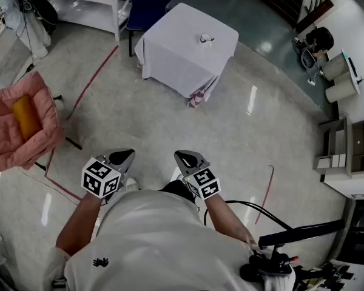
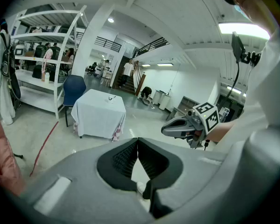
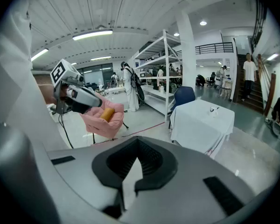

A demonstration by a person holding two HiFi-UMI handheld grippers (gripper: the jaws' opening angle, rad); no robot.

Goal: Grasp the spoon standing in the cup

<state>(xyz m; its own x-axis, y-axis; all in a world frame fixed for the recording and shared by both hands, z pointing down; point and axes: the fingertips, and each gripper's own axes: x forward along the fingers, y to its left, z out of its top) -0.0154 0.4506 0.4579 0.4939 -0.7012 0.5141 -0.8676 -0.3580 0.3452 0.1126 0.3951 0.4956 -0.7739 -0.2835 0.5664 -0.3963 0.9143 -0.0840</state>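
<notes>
Left gripper [image 1: 126, 155] and right gripper [image 1: 183, 156], grey two-jaw hand-held tools, are carried clenched and empty. Small white cup [image 1: 205, 40] with thin spoon [image 1: 208, 37] is sited well ahead, slightly rightward, on a white-draped square table [image 1: 170, 59]; right gripper is judged nearer. Spoon tilt cannot be resolved.

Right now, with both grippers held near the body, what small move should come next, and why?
Probably a step toward the white-clothed table: the cup on it stands well across the floor, beyond reach. The left gripper and right gripper are both shut and empty, so one would need to open on approach.
</notes>
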